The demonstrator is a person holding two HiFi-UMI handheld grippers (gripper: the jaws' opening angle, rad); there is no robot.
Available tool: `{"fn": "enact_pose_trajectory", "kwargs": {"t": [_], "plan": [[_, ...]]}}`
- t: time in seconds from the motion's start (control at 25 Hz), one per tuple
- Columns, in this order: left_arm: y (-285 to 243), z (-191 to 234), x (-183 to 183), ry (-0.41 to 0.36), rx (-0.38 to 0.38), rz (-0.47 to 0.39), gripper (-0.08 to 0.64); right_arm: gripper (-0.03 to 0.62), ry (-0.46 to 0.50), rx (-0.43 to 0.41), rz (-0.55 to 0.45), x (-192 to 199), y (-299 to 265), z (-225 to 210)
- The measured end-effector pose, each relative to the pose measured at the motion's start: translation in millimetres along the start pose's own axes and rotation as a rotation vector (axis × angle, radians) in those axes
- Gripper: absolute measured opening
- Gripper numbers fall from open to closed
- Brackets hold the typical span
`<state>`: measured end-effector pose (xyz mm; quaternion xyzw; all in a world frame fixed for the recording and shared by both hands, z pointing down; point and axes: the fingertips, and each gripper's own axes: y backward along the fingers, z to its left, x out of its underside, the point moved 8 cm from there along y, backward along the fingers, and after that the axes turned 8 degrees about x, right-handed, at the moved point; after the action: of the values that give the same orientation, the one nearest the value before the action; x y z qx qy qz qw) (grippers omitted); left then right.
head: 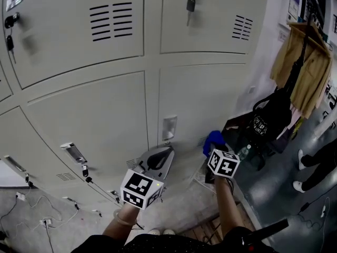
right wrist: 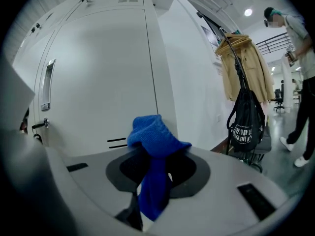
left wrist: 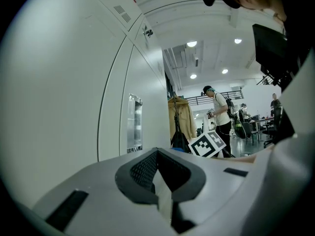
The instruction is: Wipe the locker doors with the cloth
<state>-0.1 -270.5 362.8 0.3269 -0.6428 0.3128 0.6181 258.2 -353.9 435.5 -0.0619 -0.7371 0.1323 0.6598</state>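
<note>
Right gripper view looks straight along the right claw [right wrist: 153,181], whose jaws are closed on a blue cloth [right wrist: 155,136]. The cloth's long axis runs along the claw. A narrow tail hangs back between the jaws toward the camera, and the bunched, rounded end stands up past the tips, pointing at the locker door [right wrist: 98,73] ahead. Whether that end touches the door cannot be told. A metal handle [right wrist: 47,85] stands upright near the door's left edge, and two short dark slots show just left of the cloth.

Left gripper view has the left claw [left wrist: 163,193] with its jaws drawn together and nothing between them (only a thin pale seam shows where they meet). It lies close beside a pale locker face [left wrist: 64,97].

From the head view both claws point up at the lower lockers. The left claw [head: 164,154] sits just below a recessed handle [head: 169,128]. The right claw [head: 215,149] is to its right, with the blue cloth [head: 213,140] bunched at its tip near the bottom corner of the lower right door [head: 205,99]. Higher up, keys [head: 190,1] hang from a lock, and vent slots [head: 110,21] mark an upper door. Off to the right a tan coat [head: 303,70] hangs above a black bag [head: 271,117]. Farther off a person [right wrist: 300,82] stands on the floor.
</note>
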Motion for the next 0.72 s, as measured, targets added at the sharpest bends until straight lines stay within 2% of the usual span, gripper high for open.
{"fn": "enact_pose_trajectory", "kwargs": {"t": [0.4,0.72], "plan": [[-3.7,3.5,2.4,0.011,-0.01,0.002,0.006,0.1,-0.01,0.05,0.003,-2.3,-8.9,-18.6],[-3.0,5.8,1.7,0.002,-0.005,0.01,0.006,0.1,-0.012,0.06,-0.005,-2.8,-6.1,-19.5]]}}
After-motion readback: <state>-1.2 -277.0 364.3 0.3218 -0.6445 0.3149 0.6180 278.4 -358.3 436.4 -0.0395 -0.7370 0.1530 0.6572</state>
